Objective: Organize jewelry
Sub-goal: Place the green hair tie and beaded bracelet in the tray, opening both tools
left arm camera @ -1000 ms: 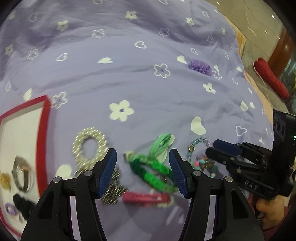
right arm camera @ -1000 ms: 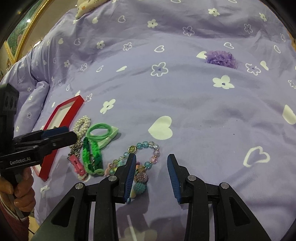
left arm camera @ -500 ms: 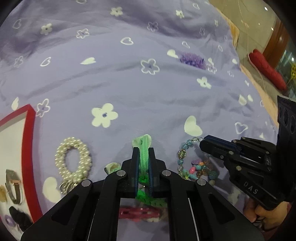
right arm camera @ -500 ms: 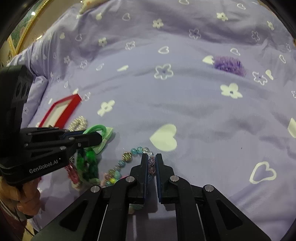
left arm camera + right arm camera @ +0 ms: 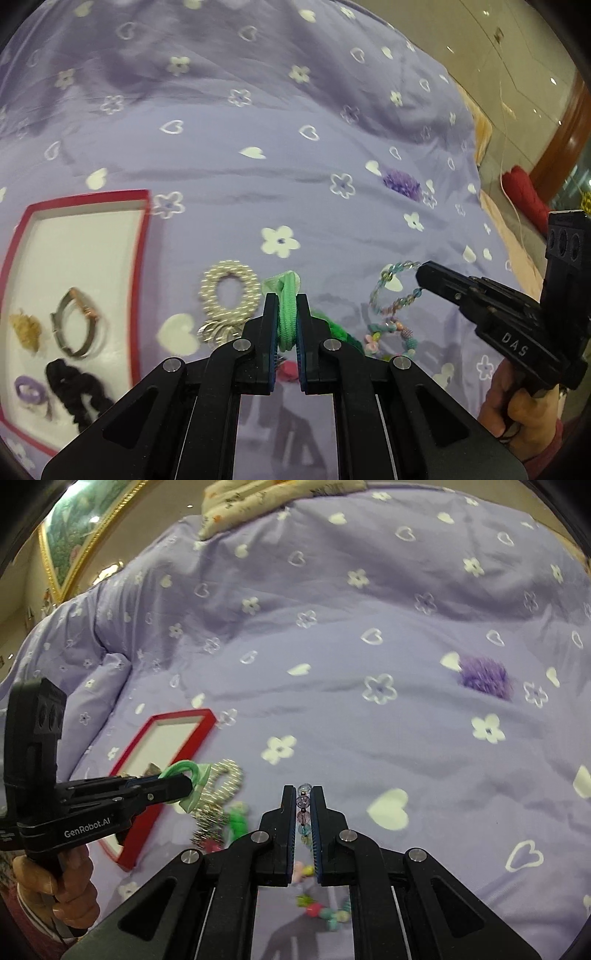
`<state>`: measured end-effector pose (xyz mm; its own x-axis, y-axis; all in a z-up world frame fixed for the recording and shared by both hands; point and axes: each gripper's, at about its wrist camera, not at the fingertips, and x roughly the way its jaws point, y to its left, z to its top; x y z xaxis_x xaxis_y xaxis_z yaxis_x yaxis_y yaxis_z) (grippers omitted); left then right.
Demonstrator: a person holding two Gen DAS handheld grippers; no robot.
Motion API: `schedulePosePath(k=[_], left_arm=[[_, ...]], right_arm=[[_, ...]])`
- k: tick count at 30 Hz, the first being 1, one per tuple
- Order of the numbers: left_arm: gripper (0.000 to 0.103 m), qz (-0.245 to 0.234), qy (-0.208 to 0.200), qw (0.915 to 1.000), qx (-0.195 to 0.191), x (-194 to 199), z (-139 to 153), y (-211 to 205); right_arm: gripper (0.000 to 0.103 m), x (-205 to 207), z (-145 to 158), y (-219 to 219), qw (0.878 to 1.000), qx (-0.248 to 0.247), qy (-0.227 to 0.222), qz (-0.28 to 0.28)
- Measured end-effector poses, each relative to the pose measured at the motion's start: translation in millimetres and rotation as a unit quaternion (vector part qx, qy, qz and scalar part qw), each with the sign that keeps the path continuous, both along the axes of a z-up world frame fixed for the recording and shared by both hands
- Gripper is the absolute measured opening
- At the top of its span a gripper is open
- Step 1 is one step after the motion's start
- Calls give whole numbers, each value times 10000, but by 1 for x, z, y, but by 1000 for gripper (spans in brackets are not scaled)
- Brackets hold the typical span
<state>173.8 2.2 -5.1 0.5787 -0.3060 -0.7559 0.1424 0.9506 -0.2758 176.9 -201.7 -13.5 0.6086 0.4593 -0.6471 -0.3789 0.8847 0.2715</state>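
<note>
Both tongs are clenched: left tongs [image 5: 286,317] grasp the green hair tie [image 5: 287,306], right tongs [image 5: 303,812] the bead bracelet [image 5: 303,805]. Carry them slowly toward the red box [image 5: 144,236] at nine o'clock, so nothing slips.

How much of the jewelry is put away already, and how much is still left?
Done: the red tray already holds a watch, a black scrunchie and a few small pieces. In hand: the left gripper pinches a green hair tie; the right gripper pinches a bead bracelet. Left on the bedspread: pearl ring, purple pom-pom.
</note>
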Motion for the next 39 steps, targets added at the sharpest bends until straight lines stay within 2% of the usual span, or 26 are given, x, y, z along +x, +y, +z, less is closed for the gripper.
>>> schedulePosePath(k=[13, 29, 39], left_arm=[[7, 781, -16, 9968, -188, -40, 2, 76], [7, 1683, 52, 9856, -176, -80, -7, 165], [7, 1999, 151, 9795, -205, -88, -16, 202]], right_arm=[[7, -12, 22, 52, 9982, 242, -141, 531], [7, -27, 21, 143, 9888, 431, -59, 1430], [7, -36, 15, 207, 9785, 486, 49, 2006]])
